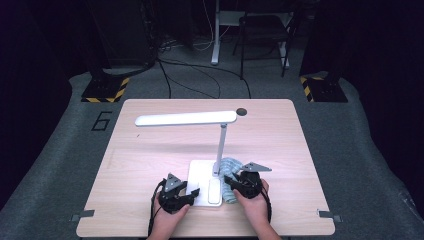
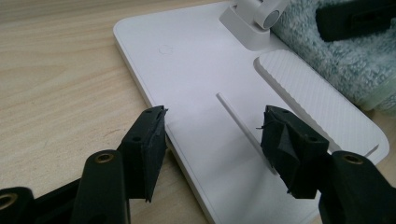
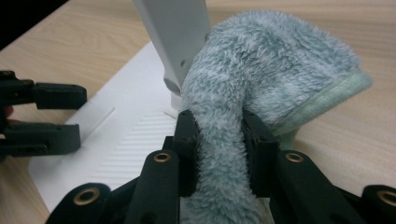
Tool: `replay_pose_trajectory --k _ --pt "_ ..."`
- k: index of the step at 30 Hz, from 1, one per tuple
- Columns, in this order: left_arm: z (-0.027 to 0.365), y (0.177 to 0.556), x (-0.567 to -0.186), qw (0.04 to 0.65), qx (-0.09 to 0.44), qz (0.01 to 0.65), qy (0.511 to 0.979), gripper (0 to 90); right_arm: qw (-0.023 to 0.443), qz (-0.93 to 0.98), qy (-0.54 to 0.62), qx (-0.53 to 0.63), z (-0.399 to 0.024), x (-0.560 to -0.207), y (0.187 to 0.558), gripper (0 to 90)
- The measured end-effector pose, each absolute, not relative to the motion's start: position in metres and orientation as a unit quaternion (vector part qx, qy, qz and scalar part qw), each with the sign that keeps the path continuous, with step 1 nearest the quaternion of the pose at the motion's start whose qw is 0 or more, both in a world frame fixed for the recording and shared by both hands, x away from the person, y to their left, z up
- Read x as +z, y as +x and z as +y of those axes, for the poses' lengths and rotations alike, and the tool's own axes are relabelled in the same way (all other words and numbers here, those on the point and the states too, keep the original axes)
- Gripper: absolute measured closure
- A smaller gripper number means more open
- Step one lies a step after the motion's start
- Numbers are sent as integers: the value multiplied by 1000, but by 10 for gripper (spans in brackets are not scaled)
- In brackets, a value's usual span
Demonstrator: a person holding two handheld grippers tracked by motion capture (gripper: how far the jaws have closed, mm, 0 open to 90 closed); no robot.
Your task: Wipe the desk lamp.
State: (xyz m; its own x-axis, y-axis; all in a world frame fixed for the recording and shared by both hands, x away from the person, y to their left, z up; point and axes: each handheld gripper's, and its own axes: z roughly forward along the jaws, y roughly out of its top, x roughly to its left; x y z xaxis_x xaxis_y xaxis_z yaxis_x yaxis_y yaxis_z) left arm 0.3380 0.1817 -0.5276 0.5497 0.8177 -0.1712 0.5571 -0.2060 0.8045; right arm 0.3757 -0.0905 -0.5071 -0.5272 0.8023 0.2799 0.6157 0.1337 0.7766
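- We clamp the fluffy grey-green cloth (image 3: 261, 70) in our right gripper (image 3: 219, 140), its jaws pinched on a bunched fold, so it works as a wiping pad against the lamp's white post (image 3: 175, 37), beside the base's ribbed pad.
- Our left gripper (image 2: 212, 135) stands released, jaws straddling the near edge of the desk lamp base (image 2: 196, 70), probably to steady the lamp on the wooden table (image 1: 150, 150) while we wipe.

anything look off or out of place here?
Nothing damaged or spilled. The lamp stands upright on its white base. One oddity: the fluffy cloth is bunched against the lamp's post, pinched by the right gripper. The left gripper straddles the base's edge, jaws apart.
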Motion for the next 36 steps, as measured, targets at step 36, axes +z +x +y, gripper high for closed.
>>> replay_pose_trajectory --k 36 --pt "182 340 -527 439 148 446 766 402 128 763 424 470 -84 -470 389 712"
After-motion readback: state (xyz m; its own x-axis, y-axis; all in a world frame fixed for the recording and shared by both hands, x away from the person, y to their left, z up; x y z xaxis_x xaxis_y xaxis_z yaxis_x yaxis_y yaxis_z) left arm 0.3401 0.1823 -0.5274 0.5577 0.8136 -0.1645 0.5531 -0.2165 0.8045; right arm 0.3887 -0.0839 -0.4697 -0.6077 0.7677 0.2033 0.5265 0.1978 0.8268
